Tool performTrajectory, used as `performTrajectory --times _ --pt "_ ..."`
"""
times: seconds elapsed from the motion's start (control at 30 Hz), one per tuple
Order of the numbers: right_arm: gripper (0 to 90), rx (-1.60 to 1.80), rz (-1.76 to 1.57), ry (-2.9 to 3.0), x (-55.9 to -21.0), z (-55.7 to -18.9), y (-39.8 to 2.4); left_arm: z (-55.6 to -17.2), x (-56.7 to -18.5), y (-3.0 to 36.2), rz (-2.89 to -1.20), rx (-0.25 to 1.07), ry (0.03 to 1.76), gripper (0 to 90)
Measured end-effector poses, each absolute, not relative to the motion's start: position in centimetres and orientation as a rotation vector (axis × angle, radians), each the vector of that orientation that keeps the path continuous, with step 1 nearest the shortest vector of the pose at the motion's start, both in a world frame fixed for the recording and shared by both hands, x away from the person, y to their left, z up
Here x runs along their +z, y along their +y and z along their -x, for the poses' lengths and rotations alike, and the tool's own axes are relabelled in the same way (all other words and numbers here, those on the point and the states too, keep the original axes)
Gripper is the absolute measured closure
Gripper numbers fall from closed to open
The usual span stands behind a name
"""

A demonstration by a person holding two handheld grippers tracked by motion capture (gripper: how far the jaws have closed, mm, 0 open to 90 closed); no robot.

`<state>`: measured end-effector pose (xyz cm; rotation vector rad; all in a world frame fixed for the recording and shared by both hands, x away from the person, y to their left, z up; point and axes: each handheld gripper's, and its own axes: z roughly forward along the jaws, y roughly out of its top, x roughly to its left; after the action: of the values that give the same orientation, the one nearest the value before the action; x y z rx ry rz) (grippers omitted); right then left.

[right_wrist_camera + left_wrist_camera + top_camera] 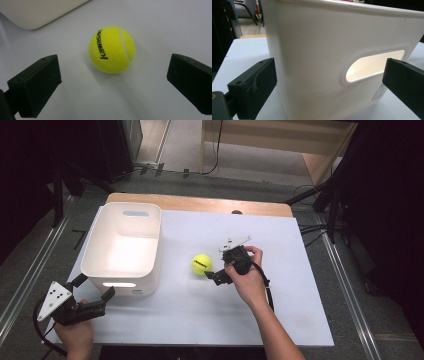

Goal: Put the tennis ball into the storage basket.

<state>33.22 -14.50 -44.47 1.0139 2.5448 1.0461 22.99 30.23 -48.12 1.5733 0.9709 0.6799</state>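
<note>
Before closing on the yellow tennis ball [202,264], take care. Sits alone on the white bench [250,310], to the right of the white bin [157,235], not touching it. Right gripper [217,265] wide apart, holding nothing, with the ball just in front and in line with the gap, no touch yet. Left gripper [95,287] wide apart too, holding nothing, pointing at the near wall of the bin by its handle hole.

Round and light, so may roll easily. Could roll away if bumped by one jaw before the other. Might scoot toward the bin or off toward the far edge of the bench. Could also pop out if pinched too high or too low, not across the middle. Might slip and drop on the way to the bin if squeezed too softly. Could bounce back out if dropped from too high. May push the bin along the bench if nudged by the left gripper, and then miss the open top. Best to come in straight, close slowly across the middle, and hold the bin steady.
</note>
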Motion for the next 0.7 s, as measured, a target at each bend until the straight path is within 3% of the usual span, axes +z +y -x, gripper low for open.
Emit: performTrajectory --times 0.7 --pt "0.0 0.957 -1.036 2.637 -46.3 -34.8 -12.0 -23.0 -48.1 30.3 -1.572 0.665 0.961 0.0"
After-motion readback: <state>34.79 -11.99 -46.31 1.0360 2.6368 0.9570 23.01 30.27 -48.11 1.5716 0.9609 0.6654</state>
